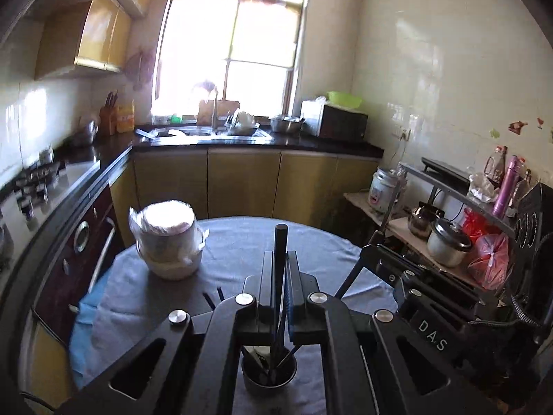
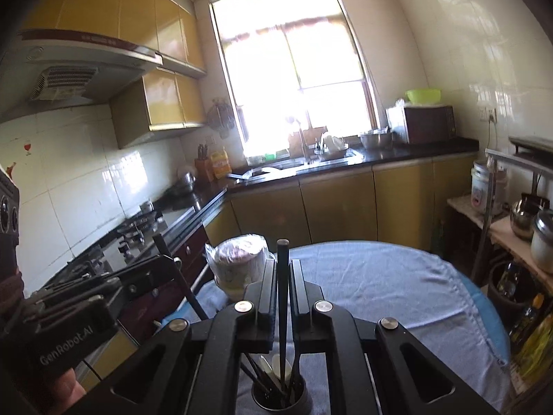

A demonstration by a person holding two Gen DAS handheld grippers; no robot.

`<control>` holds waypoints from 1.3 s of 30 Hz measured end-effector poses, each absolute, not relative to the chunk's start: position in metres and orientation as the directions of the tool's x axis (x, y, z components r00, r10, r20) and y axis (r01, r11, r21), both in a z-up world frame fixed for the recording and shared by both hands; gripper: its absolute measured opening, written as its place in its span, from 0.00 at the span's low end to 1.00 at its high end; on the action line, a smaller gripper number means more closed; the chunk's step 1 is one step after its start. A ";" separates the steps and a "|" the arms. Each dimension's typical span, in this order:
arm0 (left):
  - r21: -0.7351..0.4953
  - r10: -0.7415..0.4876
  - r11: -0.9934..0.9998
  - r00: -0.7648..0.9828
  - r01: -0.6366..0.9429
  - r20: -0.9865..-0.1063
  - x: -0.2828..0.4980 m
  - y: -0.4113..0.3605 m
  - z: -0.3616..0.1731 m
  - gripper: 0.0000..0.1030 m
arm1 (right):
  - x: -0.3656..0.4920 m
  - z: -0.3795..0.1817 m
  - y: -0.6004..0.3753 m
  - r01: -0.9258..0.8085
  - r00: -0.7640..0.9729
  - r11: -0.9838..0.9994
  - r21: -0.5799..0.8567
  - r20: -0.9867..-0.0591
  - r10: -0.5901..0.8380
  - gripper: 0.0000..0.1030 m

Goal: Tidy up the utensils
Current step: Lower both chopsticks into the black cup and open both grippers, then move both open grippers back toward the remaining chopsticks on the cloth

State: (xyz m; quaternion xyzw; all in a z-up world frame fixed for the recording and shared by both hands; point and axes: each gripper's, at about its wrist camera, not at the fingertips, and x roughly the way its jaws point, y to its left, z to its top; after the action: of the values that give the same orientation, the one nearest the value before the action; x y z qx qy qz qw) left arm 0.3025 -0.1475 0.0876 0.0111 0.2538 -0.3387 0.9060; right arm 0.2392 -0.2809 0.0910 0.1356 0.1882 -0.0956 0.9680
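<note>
My left gripper [image 1: 280, 259] is shut on a black chopstick [image 1: 279, 242] held upright, its lower end inside a small metal utensil cup [image 1: 269, 378] on the round table. The cup holds several other dark utensils. My right gripper [image 2: 282, 269] is shut on another black chopstick [image 2: 282, 259], also upright, its lower end in the same cup [image 2: 279, 397]. The right gripper body shows in the left wrist view [image 1: 425, 297]; the left gripper body shows in the right wrist view [image 2: 86, 297]. Two loose black chopsticks [image 1: 212, 297] lie on the cloth left of my left gripper.
A plastic-wrapped stack of bowls [image 1: 167, 238] stands on the grey tablecloth [image 1: 235, 242] at the left; it also shows in the right wrist view [image 2: 238, 263]. A stove and counter [image 1: 41, 180] run along the left. A shelf with pots and bottles [image 1: 449, 238] stands at the right.
</note>
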 end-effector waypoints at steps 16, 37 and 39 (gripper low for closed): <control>-0.216 -0.543 0.809 0.554 0.547 -0.632 0.325 -0.137 0.020 0.05 | 0.261 0.018 -0.293 0.204 0.824 0.929 0.308 -0.567 0.007 0.09; -0.012 -0.312 0.902 0.630 0.433 -0.711 0.200 -0.044 -0.057 0.62 | 0.120 -0.059 -0.290 0.292 0.726 0.882 0.370 -0.686 0.048 0.18; -0.022 -0.309 0.906 0.626 0.422 -0.716 0.195 -0.040 -0.056 0.62 | 0.112 -0.058 -0.283 0.284 0.716 0.888 0.361 -0.696 0.054 0.18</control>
State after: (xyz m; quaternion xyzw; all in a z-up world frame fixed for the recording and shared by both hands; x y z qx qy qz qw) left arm 0.1945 -0.0395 -0.0560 0.0740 0.3818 -0.2035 0.8985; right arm 0.1119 -0.2829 -0.0583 0.2273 0.3715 -0.0642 0.8979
